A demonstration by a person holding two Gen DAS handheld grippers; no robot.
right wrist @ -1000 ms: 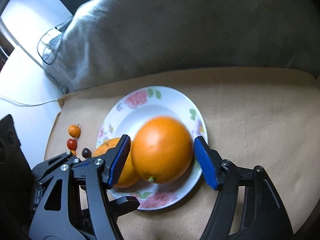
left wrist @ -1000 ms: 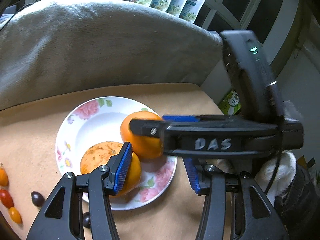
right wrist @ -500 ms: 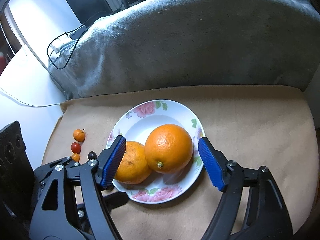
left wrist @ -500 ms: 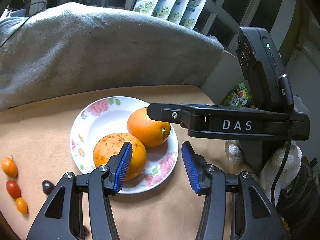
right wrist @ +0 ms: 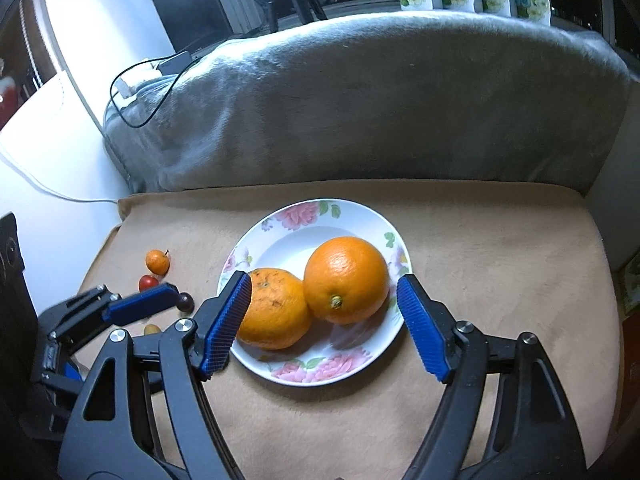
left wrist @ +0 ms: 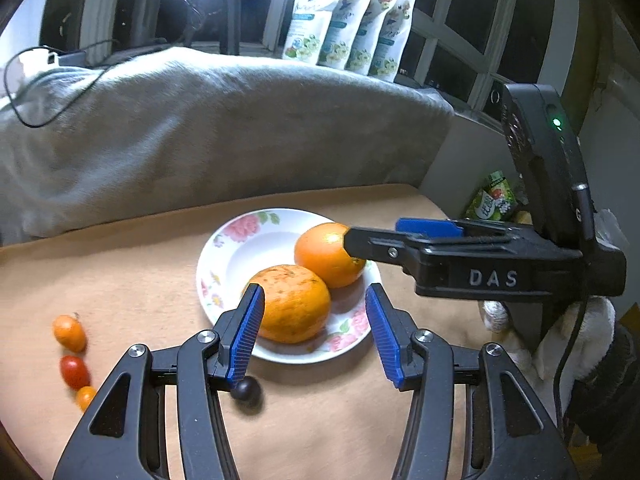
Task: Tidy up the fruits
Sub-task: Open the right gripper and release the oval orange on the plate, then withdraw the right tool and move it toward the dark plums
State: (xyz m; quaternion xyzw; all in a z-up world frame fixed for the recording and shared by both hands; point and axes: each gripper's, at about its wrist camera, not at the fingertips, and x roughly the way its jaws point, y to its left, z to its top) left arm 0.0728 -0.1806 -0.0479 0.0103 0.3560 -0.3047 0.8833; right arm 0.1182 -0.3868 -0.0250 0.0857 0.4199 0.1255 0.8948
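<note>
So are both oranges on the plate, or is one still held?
Both on the plate: the smooth orange and speckled orange rest there, and the right gripper is open.

Both wrist cams near, looking down-fwd; share plate (left wrist: 224, 256) (right wrist: 362, 368).

In the left wrist view the right gripper (left wrist: 404, 236) covers part of the far orange (left wrist: 326, 256), and a blue pad (left wrist: 245, 344) hides part of the dark fruit (left wrist: 245, 389) and the near orange (left wrist: 294, 304). The lowest small fruit (left wrist: 85, 397) by the cushion's left edge is half behind the frame. In the right wrist view the left gripper (right wrist: 140, 304) hides most of the small fruits (right wrist: 150, 281).
</note>
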